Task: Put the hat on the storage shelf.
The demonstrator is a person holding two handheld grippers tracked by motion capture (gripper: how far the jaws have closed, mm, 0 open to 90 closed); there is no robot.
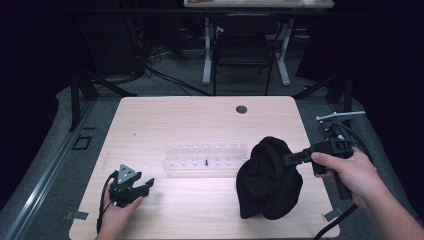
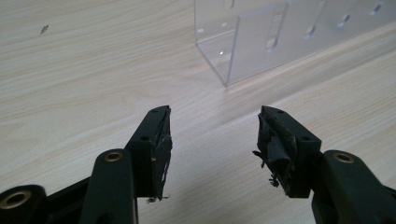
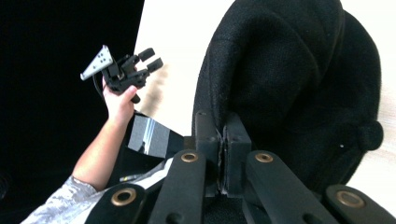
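While my right gripper point(image 1: 290, 159) is clamped on the hat's point(image 1: 269, 179) edge, the hat lies at the table's point(image 1: 200, 120) near right, long axis running near to far. My left gripper point(image 1: 146, 186) rests open, empty, near left. Its view shows a clear rack point(image 2: 261, 42) up close; mine shows worn pads point(image 2: 164, 154).

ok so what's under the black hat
The black hat hangs from the shut right gripper over the table, covering the right end of the clear rack. Its inside is hidden.
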